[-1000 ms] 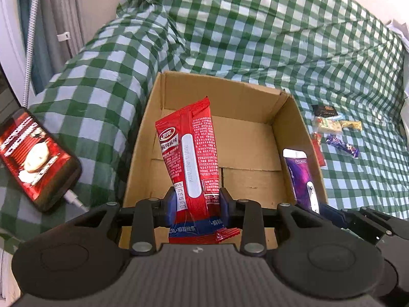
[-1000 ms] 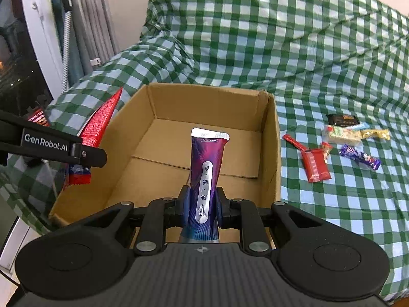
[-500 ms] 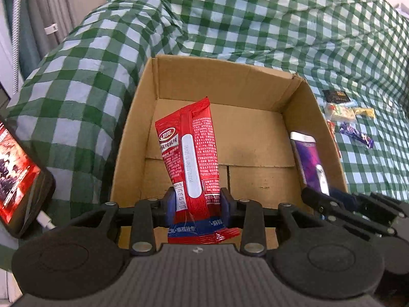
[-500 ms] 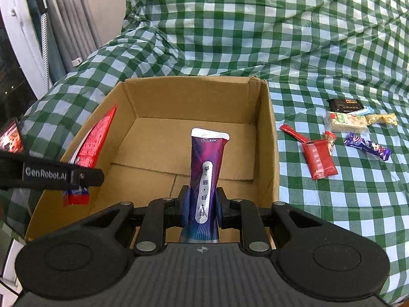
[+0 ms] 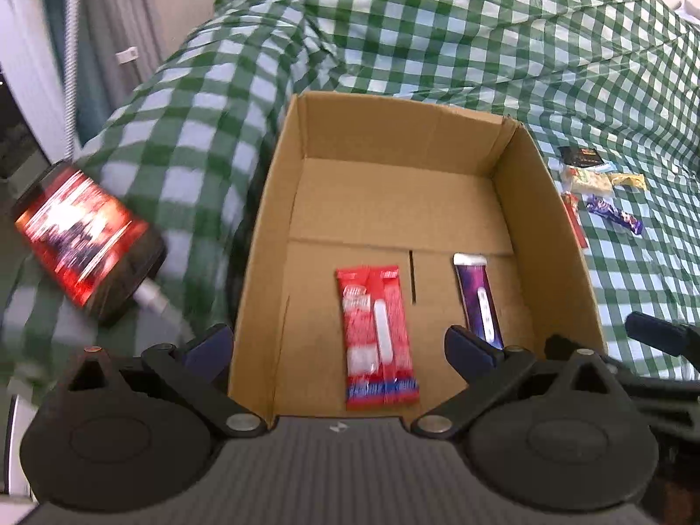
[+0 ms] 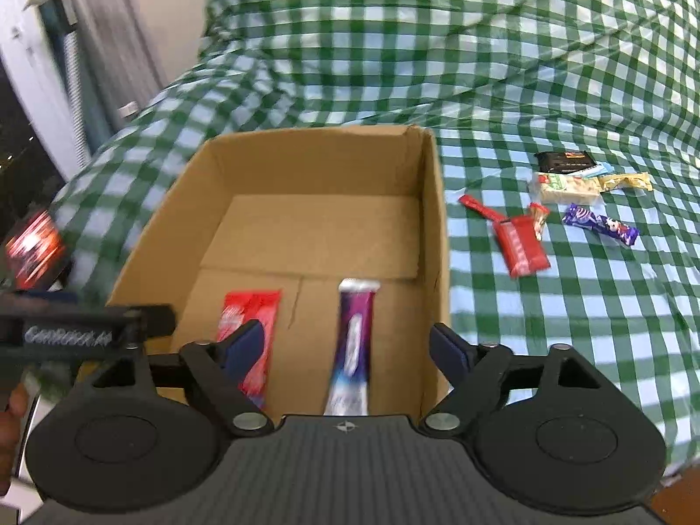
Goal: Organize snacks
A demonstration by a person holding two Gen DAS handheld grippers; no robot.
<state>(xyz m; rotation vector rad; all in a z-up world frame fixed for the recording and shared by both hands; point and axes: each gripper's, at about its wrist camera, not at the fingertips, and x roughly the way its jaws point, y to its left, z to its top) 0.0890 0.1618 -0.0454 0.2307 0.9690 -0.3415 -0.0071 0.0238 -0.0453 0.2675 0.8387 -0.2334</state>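
Observation:
An open cardboard box stands on the green checked cloth. On its floor lies a red snack packet, flat, and beside it on the right a purple snack packet. My left gripper hangs over the box's near edge, jaws opening wide, the red packet lying free below them. My right gripper is also opening, and the purple packet is loose between its fingers, clear of the pads.
Several loose snacks lie on the cloth right of the box: a red packet, a purple bar, a pale bar, a black packet. A lit phone on a cable lies left of the box. The left gripper's body crosses the right view.
Both grippers went from shut on their packets to wide open. The red and the purple packet dropped onto the box floor and lie there.

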